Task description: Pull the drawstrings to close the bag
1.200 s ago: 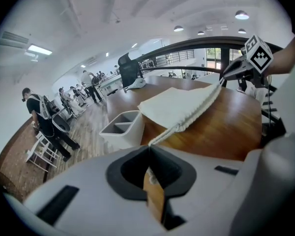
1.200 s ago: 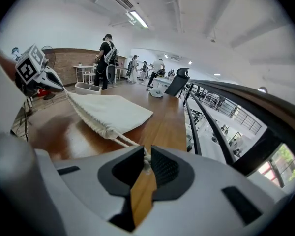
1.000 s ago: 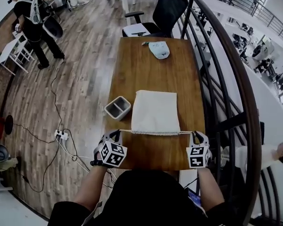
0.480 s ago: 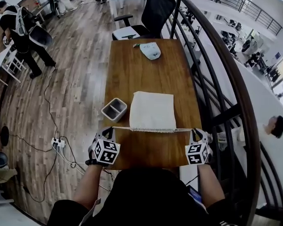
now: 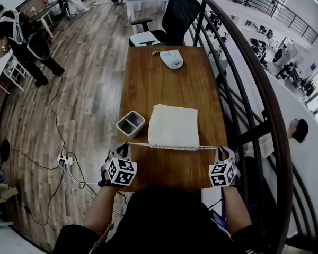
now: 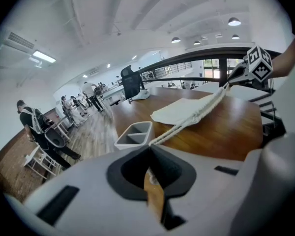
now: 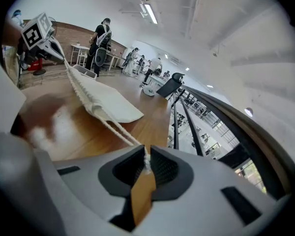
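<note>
A cream cloth drawstring bag [image 5: 174, 126] lies flat on the wooden table [image 5: 169, 83], its gathered mouth toward me. White drawstrings [image 5: 137, 144] run taut from both ends of the mouth. My left gripper [image 5: 120, 151] is shut on the left drawstring [image 6: 187, 126] at the table's near left edge. My right gripper [image 5: 223, 153] is shut on the right drawstring [image 7: 119, 129] at the near right edge. In the left gripper view the bag [image 6: 187, 108] lies ahead with the right gripper's marker cube [image 6: 259, 64] beyond. In the right gripper view the bag [image 7: 108, 101] stretches toward the left gripper [image 7: 56, 50].
A grey two-compartment tray [image 5: 130, 124] stands left of the bag. A pale pouch [image 5: 171, 59] lies at the table's far end, before a black office chair [image 5: 177, 15]. A dark railing [image 5: 244, 78] runs along the right. A person [image 5: 26, 36] stands far left; cables and a power strip [image 5: 66, 160] lie on the floor.
Both grippers have moved slightly apart and the strings have tightened. The bag's mouth has gathered narrower. The person at far left has shifted.
</note>
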`<act>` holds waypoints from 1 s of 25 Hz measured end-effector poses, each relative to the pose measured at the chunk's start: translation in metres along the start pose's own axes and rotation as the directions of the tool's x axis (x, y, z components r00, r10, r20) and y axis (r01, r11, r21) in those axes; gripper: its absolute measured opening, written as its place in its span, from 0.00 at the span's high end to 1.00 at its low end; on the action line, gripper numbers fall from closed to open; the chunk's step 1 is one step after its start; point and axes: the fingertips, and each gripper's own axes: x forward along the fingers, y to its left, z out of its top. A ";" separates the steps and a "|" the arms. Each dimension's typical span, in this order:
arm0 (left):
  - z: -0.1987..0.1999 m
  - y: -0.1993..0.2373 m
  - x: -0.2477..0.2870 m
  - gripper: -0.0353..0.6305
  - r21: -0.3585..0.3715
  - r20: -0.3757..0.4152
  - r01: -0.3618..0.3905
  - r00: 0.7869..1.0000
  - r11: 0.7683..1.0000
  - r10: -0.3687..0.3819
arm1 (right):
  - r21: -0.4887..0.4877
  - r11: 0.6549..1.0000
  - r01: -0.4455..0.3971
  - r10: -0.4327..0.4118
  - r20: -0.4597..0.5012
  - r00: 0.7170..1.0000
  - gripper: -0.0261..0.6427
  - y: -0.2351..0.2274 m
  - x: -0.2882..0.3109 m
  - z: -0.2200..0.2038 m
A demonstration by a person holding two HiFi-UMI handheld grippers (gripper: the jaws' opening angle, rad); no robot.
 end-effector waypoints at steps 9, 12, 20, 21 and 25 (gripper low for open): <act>-0.007 0.009 0.004 0.92 -0.090 -0.029 -0.005 1.000 0.996 0.003 | 0.088 0.996 0.028 -0.025 -0.035 0.999 0.92 -0.016 0.009 -0.007; -0.011 0.007 0.001 0.92 -0.075 -0.034 -0.006 0.999 0.997 0.003 | 0.081 0.997 0.019 -0.017 -0.034 0.999 0.92 -0.016 0.008 -0.006; -0.028 0.015 0.013 0.92 -0.196 -0.075 -0.022 0.997 0.980 0.008 | 0.165 0.985 0.053 -0.038 -0.091 0.995 0.92 -0.030 0.024 -0.028; -0.027 0.014 0.012 0.92 -0.193 -0.077 -0.027 0.997 0.981 0.012 | 0.164 0.985 0.054 -0.040 -0.091 0.995 0.92 -0.030 0.023 -0.026; -0.031 0.011 0.010 0.92 -0.203 -0.081 -0.015 0.997 0.979 -0.002 | 0.152 0.987 0.054 -0.040 -0.089 0.995 0.92 -0.030 0.023 -0.023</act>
